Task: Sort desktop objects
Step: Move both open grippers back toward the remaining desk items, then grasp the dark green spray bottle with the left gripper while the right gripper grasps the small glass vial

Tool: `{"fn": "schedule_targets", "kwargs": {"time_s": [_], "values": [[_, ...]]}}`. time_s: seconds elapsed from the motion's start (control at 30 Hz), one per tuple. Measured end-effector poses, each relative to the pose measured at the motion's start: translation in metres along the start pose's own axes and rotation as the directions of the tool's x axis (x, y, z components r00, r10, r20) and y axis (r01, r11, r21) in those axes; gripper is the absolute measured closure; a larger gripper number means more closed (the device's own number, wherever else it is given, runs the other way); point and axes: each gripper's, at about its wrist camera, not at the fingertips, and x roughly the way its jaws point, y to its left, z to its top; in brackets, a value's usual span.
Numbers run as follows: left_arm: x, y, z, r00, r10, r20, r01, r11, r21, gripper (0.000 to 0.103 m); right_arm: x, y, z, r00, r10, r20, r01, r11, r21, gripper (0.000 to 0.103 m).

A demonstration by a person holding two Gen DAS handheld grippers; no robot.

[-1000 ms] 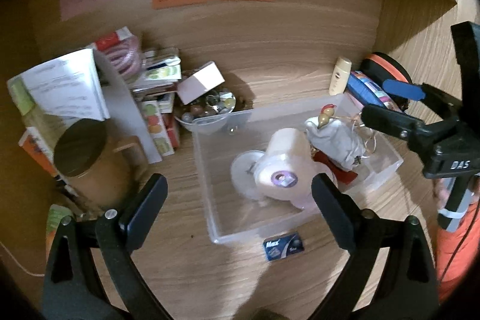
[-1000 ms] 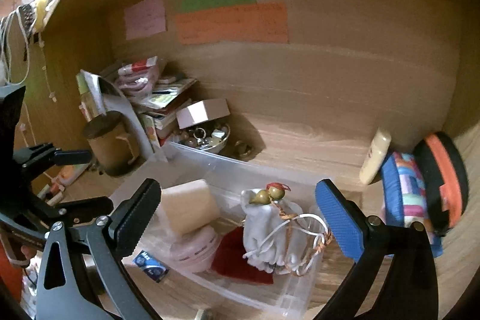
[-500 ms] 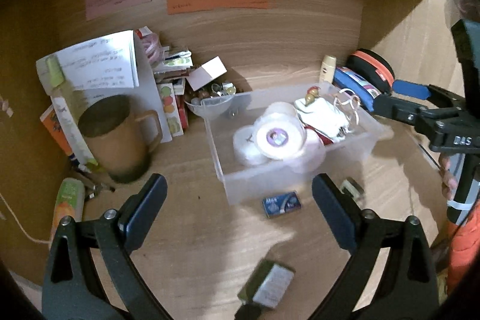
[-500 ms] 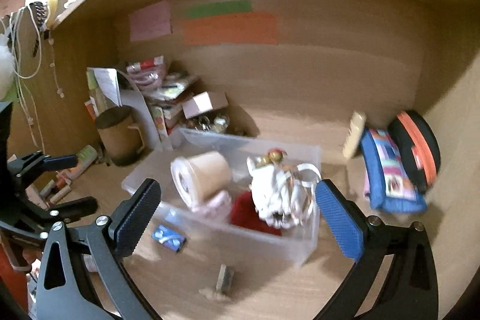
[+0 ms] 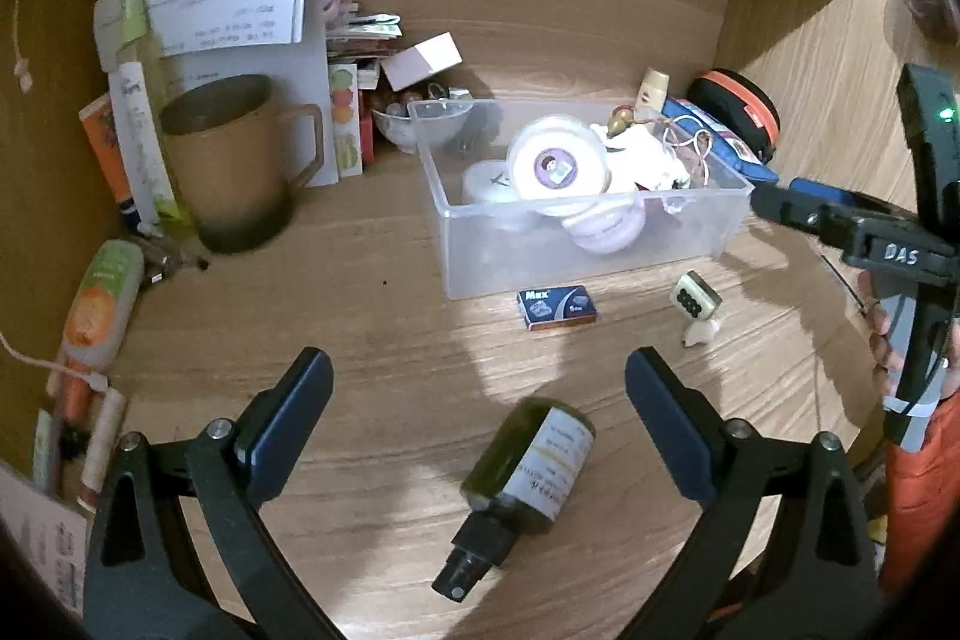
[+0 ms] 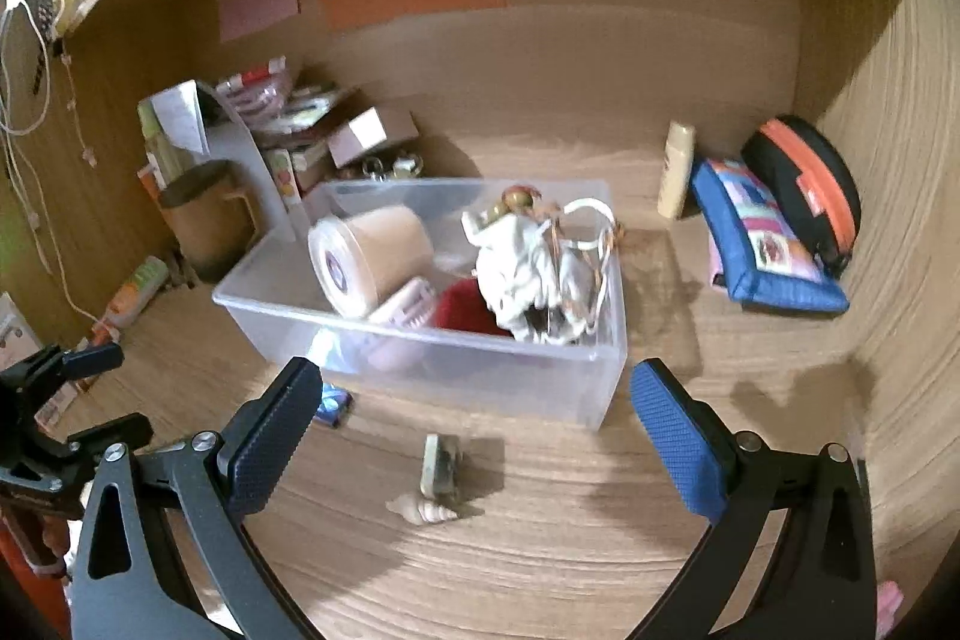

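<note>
Here both grippers, left [image 5: 480, 388] and right [image 6: 474, 400], hover with jaws spread, empty, before the clear bin [image 6: 420, 358].

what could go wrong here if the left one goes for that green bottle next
The dark green spray bottle lies on its side between the open fingers of the left hand-held gripper; being round, it may roll away if pinched off-centre. The clear bin is already piled high with the tape roll and white bundle, so a dropped bottle could perch or spill things out.
</note>
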Motion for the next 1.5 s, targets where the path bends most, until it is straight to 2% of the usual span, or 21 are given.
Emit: {"fn": "schedule_targets", "kwargs": {"time_s": [0.17, 0.3, 0.37, 0.43, 0.6, 0.67, 0.9, 1.0, 1.07, 1.2, 1.23, 1.3, 1.37, 1.5], "values": [[0.001, -0.005, -0.016, 0.999, -0.038, 0.005, 0.037, 0.999, 0.030, 0.004, 0.025, 0.004, -0.016, 0.996, -0.006, -0.089, 0.003, 0.999, -0.034, 0.002], [0.003, -0.006, -0.025, 0.999, -0.044, 0.001, 0.044, 0.999, 0.029, 0.004, 0.035, 0.008, -0.025, 0.993, -0.005, -0.118, -0.002, 0.998, -0.055, 0.004], [0.007, -0.004, -0.028, 0.998, -0.054, -0.017, 0.054, 0.998, 0.016, 0.009, 0.040, 0.009, -0.027, 0.990, 0.016, -0.137, -0.024, 0.998, -0.053, 0.012], [0.012, -0.002, -0.031, 0.997, -0.062, -0.045, 0.062, 0.998, 0.005, 0.023, 0.046, 0.010, -0.028, 0.986, 0.038, -0.163, -0.046, 0.998, -0.050, 0.018], [0.018, 0.004, -0.037, 0.994, -0.083, -0.068, 0.081, 0.996, -0.029, 0.024, 0.056, 0.015, -0.030, 0.980, 0.044, -0.196, -0.058, 0.996, -0.066, 0.031], [0.019, 0.002, -0.038, 0.993, -0.085, -0.076, 0.083, 0.996, -0.027, 0.024, 0.060, 0.016, -0.031, 0.976, 0.052, -0.212, -0.069, 0.995, -0.076, 0.040], [0.031, -0.001, -0.037, 0.990, -0.084, -0.116, 0.081, 0.996, -0.035, 0.029, 0.069, 0.021, -0.033, 0.971, 0.040, -0.236, -0.065, 0.993, -0.097, 0.053], [0.036, -0.002, -0.036, 0.987, -0.090, -0.135, 0.084, 0.995, -0.049, 0.038, 0.073, 0.020, -0.034, 0.967, 0.036, -0.253, -0.062, 0.994, -0.095, 0.062], [0.037, -0.003, -0.036, 0.988, -0.086, -0.130, 0.080, 0.996, -0.051, 0.041, 0.076, 0.019, -0.035, 0.964, 0.032, -0.264, -0.059, 0.994, -0.094, 0.071], [0.039, -0.003, -0.036, 0.988, -0.093, -0.123, 0.086, 0.994, -0.060, 0.044, 0.075, 0.014, -0.037, 0.966, 0.035, -0.257, -0.056, 0.995, -0.076, 0.076], [0.039, -0.003, -0.035, 0.989, -0.086, -0.122, 0.079, 0.995, -0.061, 0.050, 0.075, 0.013, -0.037, 0.967, 0.036, -0.253, -0.056, 0.996, -0.074, 0.079], [0.040, -0.004, -0.036, 0.989, -0.087, -0.116, 0.080, 0.995, -0.061, 0.056, 0.074, 0.012, -0.037, 0.968, 0.037, -0.248, -0.058, 0.995, -0.076, 0.084], [0.040, -0.005, -0.036, 0.987, -0.117, -0.112, 0.110, 0.992, -0.064, 0.062, 0.073, 0.012, -0.037, 0.968, 0.043, -0.246, -0.064, 0.995, -0.078, 0.088], [0.041, -0.005, -0.036, 0.987, -0.116, -0.109, 0.109, 0.992, -0.068, 0.062, 0.070, 0.011, -0.037, 0.971, 0.042, -0.237, -0.061, 0.995, -0.076, 0.088]]}}
